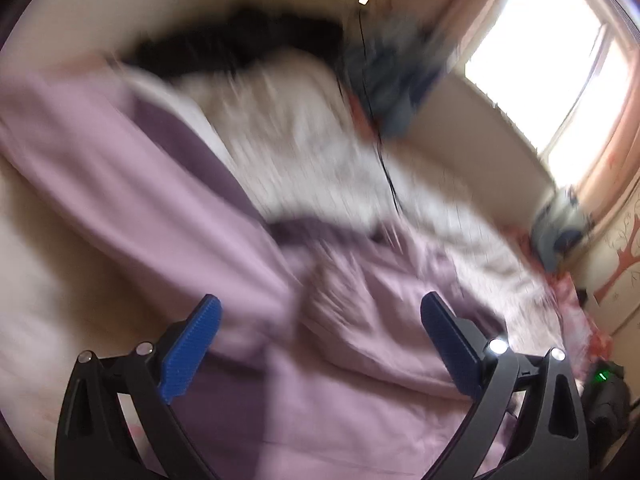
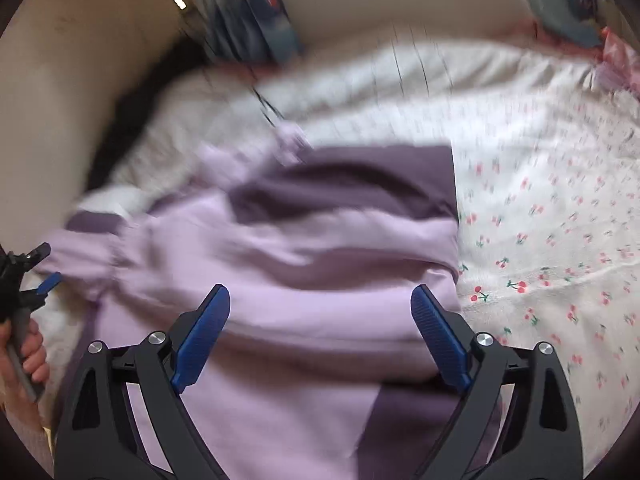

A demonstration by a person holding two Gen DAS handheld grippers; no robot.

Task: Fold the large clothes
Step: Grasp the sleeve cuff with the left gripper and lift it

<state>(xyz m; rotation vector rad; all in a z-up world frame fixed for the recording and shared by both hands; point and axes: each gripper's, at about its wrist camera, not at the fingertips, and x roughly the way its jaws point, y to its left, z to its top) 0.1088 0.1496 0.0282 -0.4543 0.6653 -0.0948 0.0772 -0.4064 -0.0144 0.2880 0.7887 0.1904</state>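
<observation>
Bedroom, cherry-print bed sheet (image 2: 540,208), lilac garment (image 2: 280,248) spread out on it, everything a bit blurry.

The garment is found directly ahead of and under the right gripper (image 2: 320,320), its long axis running roughly crosswise to the fingers, one sleeve trailing off toward the left gripper (image 1: 320,320). Both grippers are seen spread wide with nothing pinched, cloth only lying below the gap. The sleeve end is probably better reached from the left, the hem edge from the right.
</observation>
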